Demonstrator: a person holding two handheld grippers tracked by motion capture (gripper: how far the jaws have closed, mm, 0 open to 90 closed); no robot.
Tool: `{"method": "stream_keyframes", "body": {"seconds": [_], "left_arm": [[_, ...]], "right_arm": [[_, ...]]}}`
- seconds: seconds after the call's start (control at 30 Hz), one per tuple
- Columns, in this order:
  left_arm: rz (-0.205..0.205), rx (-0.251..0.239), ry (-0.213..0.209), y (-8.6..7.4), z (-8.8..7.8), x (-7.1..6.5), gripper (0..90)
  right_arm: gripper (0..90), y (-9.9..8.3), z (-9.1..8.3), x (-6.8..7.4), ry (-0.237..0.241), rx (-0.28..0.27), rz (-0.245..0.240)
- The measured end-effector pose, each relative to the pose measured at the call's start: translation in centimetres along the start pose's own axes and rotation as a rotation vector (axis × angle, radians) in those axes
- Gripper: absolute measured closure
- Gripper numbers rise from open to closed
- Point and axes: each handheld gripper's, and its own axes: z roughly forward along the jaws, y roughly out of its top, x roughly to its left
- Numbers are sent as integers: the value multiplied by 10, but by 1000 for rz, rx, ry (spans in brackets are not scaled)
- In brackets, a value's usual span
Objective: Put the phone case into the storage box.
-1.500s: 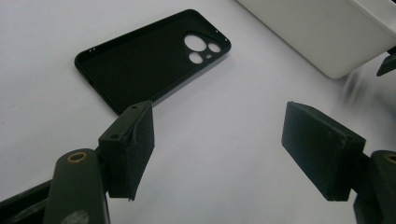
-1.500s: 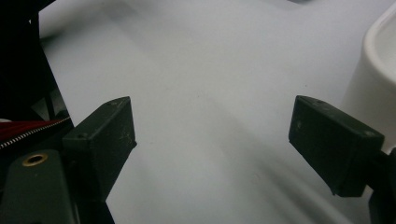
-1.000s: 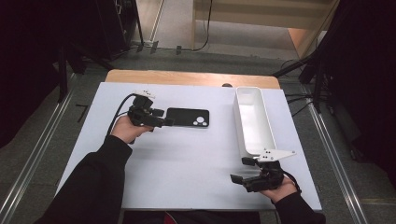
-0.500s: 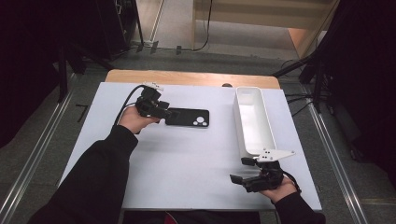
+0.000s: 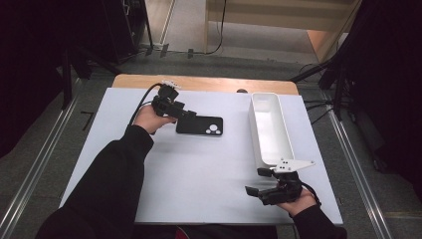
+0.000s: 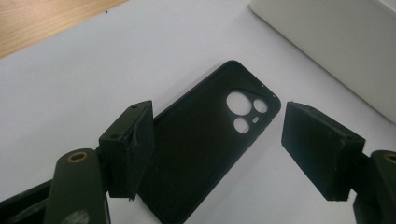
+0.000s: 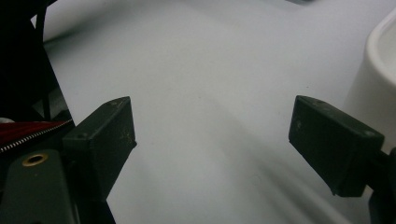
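1. A black phone case (image 5: 200, 125) lies flat on the white tabletop (image 5: 199, 184), a little above the middle of the high view and left of centre, its hollow side and camera cut-outs facing up.
2. The left tongs (image 5: 185, 114) sit at the case's left end, in the upper left of the tabletop, held by the person's left hand (image 5: 148, 118), with a black sleeve running down to the bottom left of the frame.
3. In the left gripper view those tongs (image 6: 217, 140) stand apart over the phone case (image 6: 205, 140). The left pad overlaps the case's long edge in the picture, the right pad is clear of the case's camera corner, and nothing is clamped.
4. A long white tray (image 5: 271, 130) stands on the right half of the tabletop, well apart from the case, its long side running up and down the frame.
5. The right tongs (image 5: 258, 181) rest at the lower right of the high view, just below the tray's near end, in the person's right hand (image 5: 298, 201).
6. In the right gripper view those tongs (image 7: 212, 135) are wide apart with bare tabletop between them, and the tray's white wall (image 7: 373, 88) rises at the right edge.
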Motion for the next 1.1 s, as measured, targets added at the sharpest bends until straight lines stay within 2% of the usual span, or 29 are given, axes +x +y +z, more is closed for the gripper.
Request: {"method": "stream_keyframes", "body": {"seconds": [0.03,0.17,0.3,0.37,0.4,0.43,0.47,0.53,0.57,0.6,0.63,0.83,0.9,1.1], "left_arm": [[-7,-5,-2,-1,2,0,253],[9,21,4,-4,9,-1,252],[-22,18,-2,-5,10,0,263],[-48,-2,-8,-5,9,1,367],[-47,-8,-17,-5,8,1,466],[-47,-8,-17,-5,8,1,501],[-26,-4,-9,-6,7,0,501],[5,11,-12,-7,8,-1,642],[11,11,-16,-8,8,-1,770],[29,7,-17,-10,7,0,817],[28,6,-13,-11,7,0,882],[-12,2,-10,-20,9,6,894],[-30,-3,-35,-22,10,8,893],[-18,12,-19,-27,15,7,893]], "right_arm": [[130,0,0,0,0,0,0],[130,0,-1,0,-1,0,1],[130,0,-1,0,1,-3,0],[130,0,-1,0,2,-2,-2],[130,0,-1,1,2,-1,1],[130,0,-1,1,2,-1,1],[130,0,-1,0,1,-3,-1],[130,0,-1,1,0,-1,2],[130,0,-1,0,0,-2,1],[130,0,-1,0,0,-1,2],[130,0,-1,0,1,-2,1],[130,0,0,0,0,0,-3],[130,0,0,0,1,0,-3],[130,0,0,1,4,4,-1]]}}
